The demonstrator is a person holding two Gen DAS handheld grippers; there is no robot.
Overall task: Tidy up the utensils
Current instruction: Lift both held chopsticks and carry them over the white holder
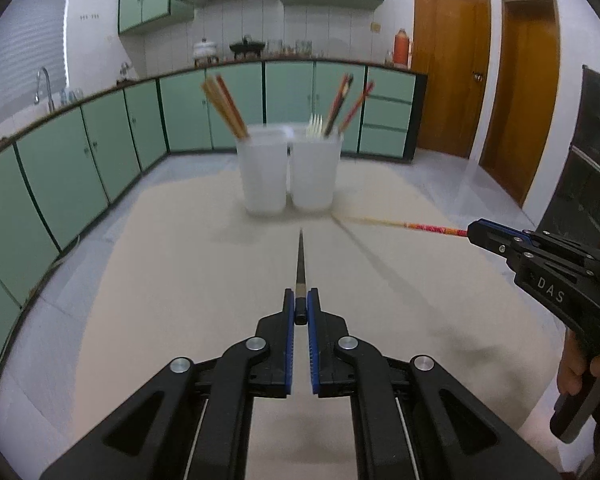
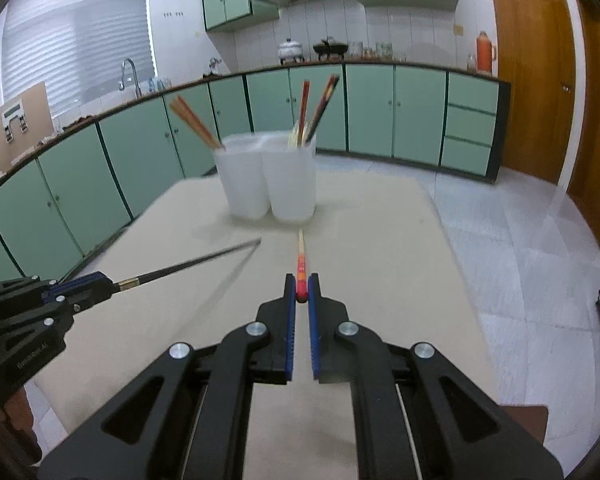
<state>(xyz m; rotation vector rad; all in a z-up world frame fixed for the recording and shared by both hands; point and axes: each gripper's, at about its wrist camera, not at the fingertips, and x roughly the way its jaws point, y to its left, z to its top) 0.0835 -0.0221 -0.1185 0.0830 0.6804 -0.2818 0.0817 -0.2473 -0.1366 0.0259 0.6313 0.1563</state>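
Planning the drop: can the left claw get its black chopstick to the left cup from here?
Probably yes: the left claw grips the black chopstick, and bare table lies between it and the left cup.

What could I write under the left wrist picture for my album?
Left gripper holds a black chopstick aimed at two white cups.

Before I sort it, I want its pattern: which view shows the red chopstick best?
The left wrist view: the red chopstick lies side-on, held by the right gripper. The right wrist view shows it end-on, foreshortened.
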